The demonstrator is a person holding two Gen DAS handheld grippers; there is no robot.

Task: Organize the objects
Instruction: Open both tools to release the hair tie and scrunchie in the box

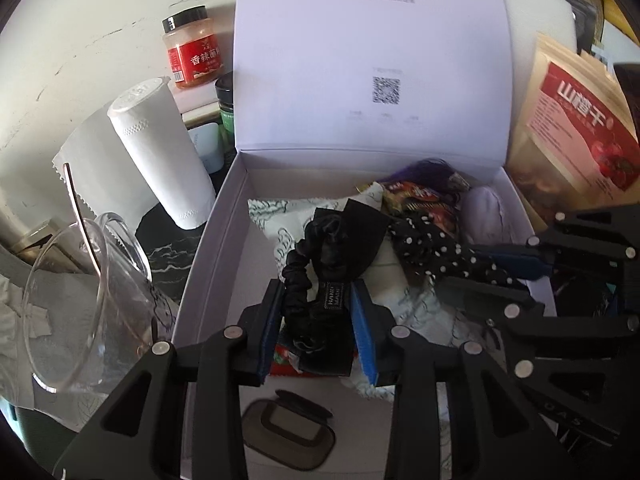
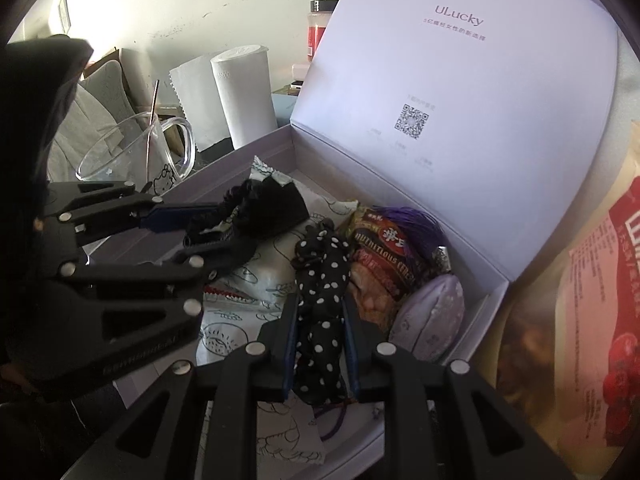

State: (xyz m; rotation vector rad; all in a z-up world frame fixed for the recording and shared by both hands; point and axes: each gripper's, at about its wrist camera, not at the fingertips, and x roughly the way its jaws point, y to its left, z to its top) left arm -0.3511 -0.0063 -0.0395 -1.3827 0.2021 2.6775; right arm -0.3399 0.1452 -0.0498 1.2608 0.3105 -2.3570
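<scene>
Box (image 1: 208, 264) open, centre frame, already holds snack packets (image 2: 380, 264) and pouches. Left claw (image 1: 316, 320) stands loosely around black scrunchie (image 1: 320, 248), pads not pressing; right claw (image 2: 320, 340) grips polka-dot scrunchie (image 2: 320, 280), both inside the box. Judged near-finished; glass mug (image 1: 80, 300) at lower left remains outside.

Matt pale cardboard forms the open box (image 1: 208, 264); the black scrunchie (image 1: 298, 280) gleams like satin, the polka-dot scrunchie (image 2: 320, 300) looks soft cloth, the snack packet (image 2: 380, 264) glossy foil, the mug (image 1: 80, 280) clear glass.
</scene>
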